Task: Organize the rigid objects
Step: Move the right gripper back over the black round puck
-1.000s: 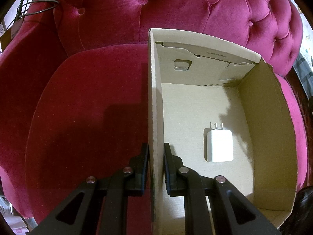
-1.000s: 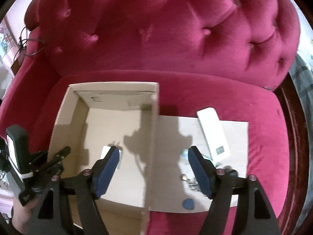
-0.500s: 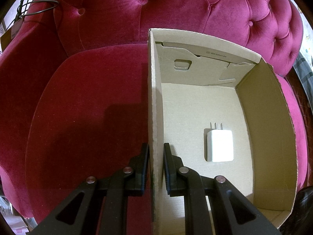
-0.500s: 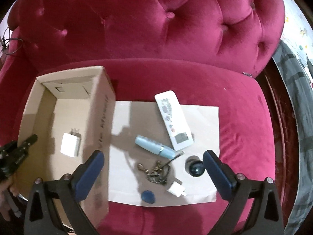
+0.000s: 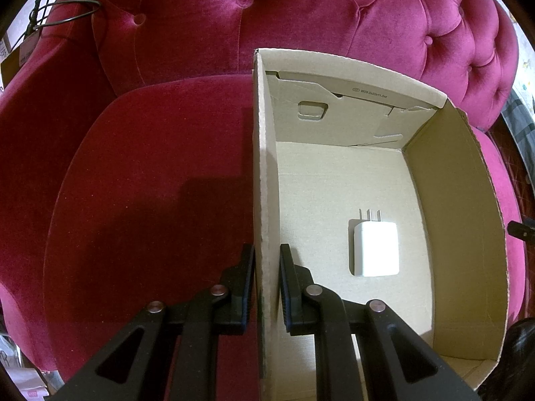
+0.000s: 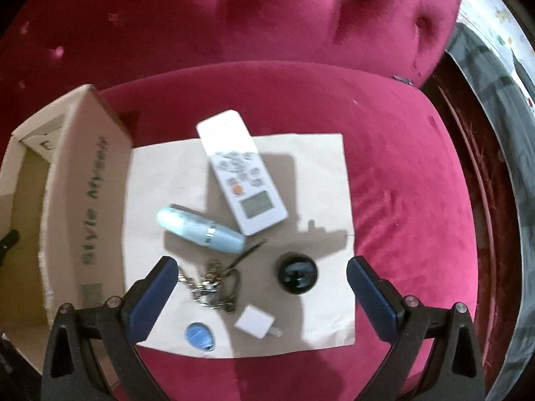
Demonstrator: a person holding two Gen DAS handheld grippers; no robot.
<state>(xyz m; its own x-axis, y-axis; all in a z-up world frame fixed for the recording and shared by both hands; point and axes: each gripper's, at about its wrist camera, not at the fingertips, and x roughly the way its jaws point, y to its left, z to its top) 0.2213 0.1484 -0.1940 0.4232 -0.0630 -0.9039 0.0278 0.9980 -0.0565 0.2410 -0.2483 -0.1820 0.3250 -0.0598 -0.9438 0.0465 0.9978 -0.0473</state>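
My left gripper is shut on the left wall of an open cardboard box. A white charger lies on the box floor. My right gripper is open and empty above a paper sheet. On the sheet lie a white remote, a light blue bottle, a bunch of keys, a black round object, a small white plug and a blue tag. The box shows at the left in the right wrist view.
Everything rests on a crimson tufted sofa, with its backrest behind the sheet. A black cable hangs at the sofa's far left. A dark floor and patterned cloth lie past the right edge.
My right gripper has moved right, away from the box, and now hangs over the sheet of objects, jaws opened wider. My left gripper still holds the box wall.
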